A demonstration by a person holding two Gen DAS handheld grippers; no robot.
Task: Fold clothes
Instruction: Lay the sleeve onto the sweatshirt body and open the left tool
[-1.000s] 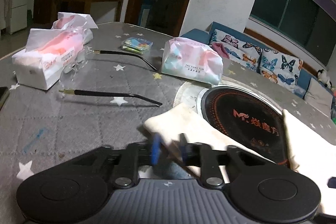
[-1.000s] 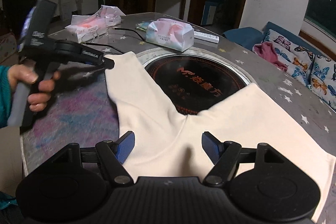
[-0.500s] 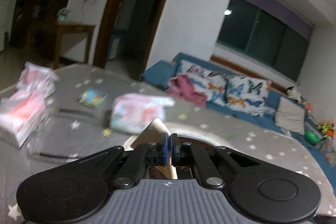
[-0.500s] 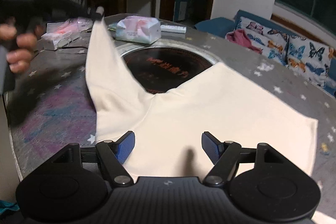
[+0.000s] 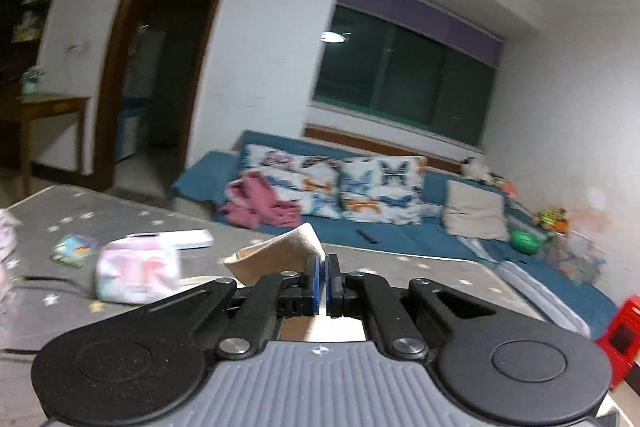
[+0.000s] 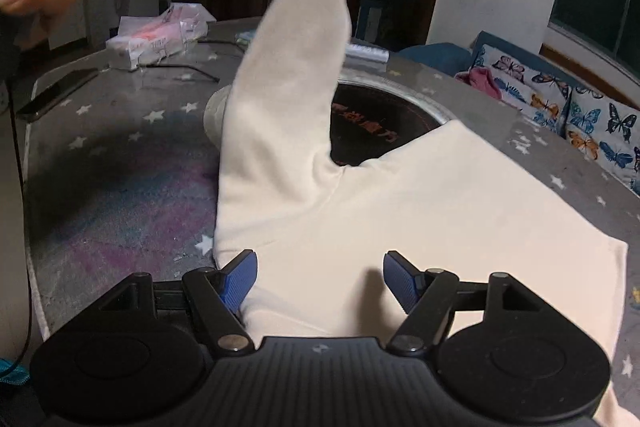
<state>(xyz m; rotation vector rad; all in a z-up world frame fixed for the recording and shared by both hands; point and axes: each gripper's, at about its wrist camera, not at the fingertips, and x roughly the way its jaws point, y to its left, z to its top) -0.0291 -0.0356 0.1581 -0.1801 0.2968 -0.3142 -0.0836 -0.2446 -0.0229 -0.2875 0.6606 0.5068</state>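
The soft cream sleeve (image 6: 296, 67) has risen higher, clenched in the left gripper (image 5: 322, 283); right gripper (image 6: 320, 281) jaws gape.

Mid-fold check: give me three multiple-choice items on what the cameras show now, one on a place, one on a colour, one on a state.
1. Where is the lifted leg of the cream garment?
A. Flat on the table
B. Raised above the table
C. On the sofa

2. What colour is the crumpled cloth on the sofa?
A. Pink
B. Green
C. Black

3. How do the right tongs stand?
A. Shut on the garment
B. Open over the garment
C. Out of view

Answers: 1 B, its tip hangs from the left tongs, shut on it. 2 A, it is pink beside the butterfly pillows. 3 B, the blue pads are wide apart.
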